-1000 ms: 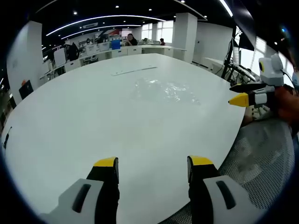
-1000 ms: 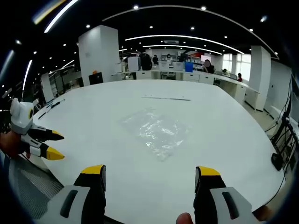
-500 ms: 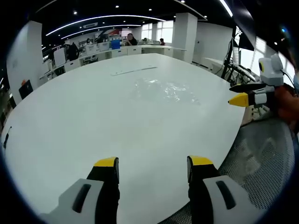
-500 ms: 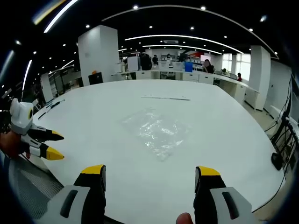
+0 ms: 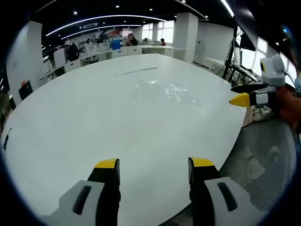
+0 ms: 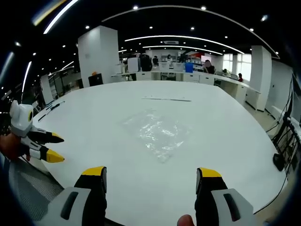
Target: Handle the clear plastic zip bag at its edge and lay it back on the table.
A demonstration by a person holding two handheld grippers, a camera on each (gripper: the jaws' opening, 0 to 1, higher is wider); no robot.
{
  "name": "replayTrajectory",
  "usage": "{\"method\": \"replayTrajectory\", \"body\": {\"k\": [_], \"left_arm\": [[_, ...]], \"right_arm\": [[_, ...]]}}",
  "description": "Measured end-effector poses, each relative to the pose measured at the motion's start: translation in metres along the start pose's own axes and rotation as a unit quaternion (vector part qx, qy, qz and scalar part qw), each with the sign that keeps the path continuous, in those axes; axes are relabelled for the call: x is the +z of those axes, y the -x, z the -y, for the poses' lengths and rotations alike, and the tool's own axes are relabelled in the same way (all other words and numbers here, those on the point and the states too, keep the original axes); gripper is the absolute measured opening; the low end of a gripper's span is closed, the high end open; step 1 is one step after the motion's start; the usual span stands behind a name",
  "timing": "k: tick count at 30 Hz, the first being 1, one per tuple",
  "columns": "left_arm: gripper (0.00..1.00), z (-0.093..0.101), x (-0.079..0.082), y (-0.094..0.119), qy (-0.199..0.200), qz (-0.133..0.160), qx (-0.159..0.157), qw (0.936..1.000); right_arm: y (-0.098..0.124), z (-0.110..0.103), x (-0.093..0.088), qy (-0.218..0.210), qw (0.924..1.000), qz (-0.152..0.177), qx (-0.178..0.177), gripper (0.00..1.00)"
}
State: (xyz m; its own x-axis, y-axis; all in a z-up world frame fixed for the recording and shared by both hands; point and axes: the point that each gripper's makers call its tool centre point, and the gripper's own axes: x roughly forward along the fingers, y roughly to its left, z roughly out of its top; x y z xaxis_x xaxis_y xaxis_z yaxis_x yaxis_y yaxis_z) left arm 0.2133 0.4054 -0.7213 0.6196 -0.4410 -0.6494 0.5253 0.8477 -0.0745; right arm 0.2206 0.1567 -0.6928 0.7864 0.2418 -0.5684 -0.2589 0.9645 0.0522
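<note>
Left claw: left claw (image 5: pixel 153 170) is hanging over the near edge of the bench (image 5: pixel 94 113), jaws parted wide and gripping nothing; seen from the right gripper view it is sitting at 9 o'clock, off the bench rim.
Bag: clear plastic zip bag (image 6: pixel 157 132) is lying flat and crinkled on the white bench, well apart from both claws; in the left gripper view it is showing toward 1 o'clock (image 5: pixel 167 92).
Right claw: right claw (image 6: pixel 150 181) is hovering at the bench edge with jaws spread and empty, the bag straight ahead at 12 o'clock.
Doing the step well: the bag is thin and flat, so my judgement is that a claw should be coming in low at the nearest edge, sliding one jaw under the film, pinching only the rim, then lowering it gently so it is not folding.
Around: a thin pale strip (image 6: pixel 167 99) is lying beyond the bag; desks and people are standing far behind.
In the way: nothing is sitting between claws and bag.
</note>
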Motion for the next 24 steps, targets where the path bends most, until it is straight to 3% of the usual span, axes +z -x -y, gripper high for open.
{"method": "replayTrajectory", "body": {"k": [24], "left_arm": [[0.57, 0.0013, -0.0034, -0.0025, -0.002, -0.004, -0.006, 1.0]], "right_arm": [[0.0008, 0.0025, -0.0006, -0.008, 1.0, 0.0, -0.004, 0.78]]}}
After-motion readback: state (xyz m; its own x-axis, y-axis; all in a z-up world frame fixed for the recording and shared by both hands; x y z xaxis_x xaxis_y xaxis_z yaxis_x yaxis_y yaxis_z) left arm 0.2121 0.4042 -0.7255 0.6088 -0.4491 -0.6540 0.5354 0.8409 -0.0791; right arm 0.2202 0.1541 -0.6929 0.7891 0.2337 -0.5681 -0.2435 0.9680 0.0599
